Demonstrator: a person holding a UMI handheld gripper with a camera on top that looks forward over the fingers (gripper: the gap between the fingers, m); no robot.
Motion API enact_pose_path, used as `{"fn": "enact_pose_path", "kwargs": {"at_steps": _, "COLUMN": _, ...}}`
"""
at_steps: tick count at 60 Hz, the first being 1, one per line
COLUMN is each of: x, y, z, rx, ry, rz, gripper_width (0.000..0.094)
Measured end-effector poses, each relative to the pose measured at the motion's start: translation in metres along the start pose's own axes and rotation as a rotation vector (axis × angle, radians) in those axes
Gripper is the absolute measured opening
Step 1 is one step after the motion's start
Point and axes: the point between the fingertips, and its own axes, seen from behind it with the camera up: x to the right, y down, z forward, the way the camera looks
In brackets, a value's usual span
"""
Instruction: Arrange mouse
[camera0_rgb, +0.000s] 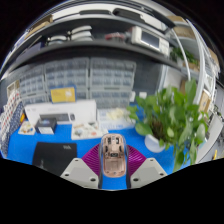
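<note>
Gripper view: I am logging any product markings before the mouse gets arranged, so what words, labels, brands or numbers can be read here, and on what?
None can be read.
The mouse between the gripper fingers shows no legible brand.
The yellow label on the wall behind is too small to read.
The white device on the blue table shows no legible marking.

No text, label, brand or number can be read anywhere. The yellow rectangular sign (63, 95) fixed on the grey wall of small drawers (75, 78) perhaps carries print, but it is too small to make out. The white boxes (55, 117) on the blue worktop (20, 150) show no legible marking either.
</note>
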Motion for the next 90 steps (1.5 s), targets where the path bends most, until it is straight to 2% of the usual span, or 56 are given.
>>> {"fn": "enact_pose_path", "kwargs": {"at_steps": 5, "x": -0.035, "y": -0.052, "z": -0.019, "rx": 0.081, "ry": -0.006, "rz": -0.009, "gripper_width": 0.0321}}
{"fn": "enact_pose_path", "kwargs": {"at_steps": 10, "x": -0.082, "y": -0.091, "z": -0.033, "rx": 0.136, "ry": -0.054, "rz": -0.006, "gripper_width": 0.032}}
{"fn": "enact_pose_path", "kwargs": {"at_steps": 18, "x": -0.163, "y": -0.111, "z": -0.028, "rx": 0.16, "ry": -0.132, "rz": -0.041, "gripper_width": 0.0319}}
{"fn": "enact_pose_path", "kwargs": {"at_steps": 24, "x": -0.22, "y": -0.082, "z": -0.001, "rx": 0.099, "ry": -0.194, "rz": -0.051, "gripper_width": 0.0316}}
{"fn": "enact_pose_path", "kwargs": {"at_steps": 32, "x": -0.27, "y": -0.006, "z": 0.048, "rx": -0.029, "ry": -0.242, "rz": -0.092, "gripper_width": 0.0316}}
{"fn": "enact_pose_path", "kwargs": {"at_steps": 40, "x": -0.283, "y": 0.071, "z": 0.085, "rx": -0.159, "ry": -0.25, "rz": -0.116, "gripper_width": 0.0319}}
{"fn": "enact_pose_path", "kwargs": {"at_steps": 48, "x": -0.285, "y": 0.122, "z": 0.105, "rx": -0.248, "ry": -0.251, "rz": -0.138, "gripper_width": 0.0297}}
{"fn": "enact_pose_path", "kwargs": {"at_steps": 49, "x": -0.286, "y": 0.116, "z": 0.108, "rx": -0.218, "ry": -0.253, "rz": -0.131, "gripper_width": 0.0337}}
{"fn": "enact_pose_path", "kwargs": {"at_steps": 50, "x": -0.285, "y": 0.117, "z": 0.109, "rx": -0.208, "ry": -0.253, "rz": -0.132, "gripper_width": 0.0331}}
{"fn": "enact_pose_path", "kwargs": {"at_steps": 58, "x": -0.284, "y": 0.118, "z": 0.108, "rx": -0.223, "ry": -0.241, "rz": -0.132, "gripper_width": 0.0333}}
{"fn": "enact_pose_path", "kwargs": {"at_steps": 63, "x": -0.283, "y": 0.118, "z": 0.109, "rx": -0.216, "ry": -0.232, "rz": -0.127, "gripper_width": 0.0381}}
{"fn": "enact_pose_path", "kwargs": {"at_steps": 70, "x": -0.28, "y": 0.118, "z": 0.108, "rx": -0.241, "ry": -0.209, "rz": -0.087, "gripper_width": 0.0494}}
{"fn": "enact_pose_path", "kwargs": {"at_steps": 71, "x": -0.278, "y": 0.119, "z": 0.107, "rx": -0.25, "ry": -0.205, "rz": -0.086, "gripper_width": 0.0576}}
{"fn": "enact_pose_path", "kwargs": {"at_steps": 74, "x": -0.272, "y": 0.114, "z": 0.101, "rx": -0.26, "ry": -0.18, "rz": -0.081, "gripper_width": 0.0699}}
{"fn": "enact_pose_path", "kwargs": {"at_steps": 77, "x": -0.269, "y": 0.099, "z": 0.092, "rx": -0.226, "ry": -0.169, "rz": -0.071, "gripper_width": 0.082}}
{"fn": "enact_pose_path", "kwargs": {"at_steps": 90, "x": -0.262, "y": 0.039, "z": 0.018, "rx": -0.117, "ry": -0.183, "rz": -0.029, "gripper_width": 0.0828}}
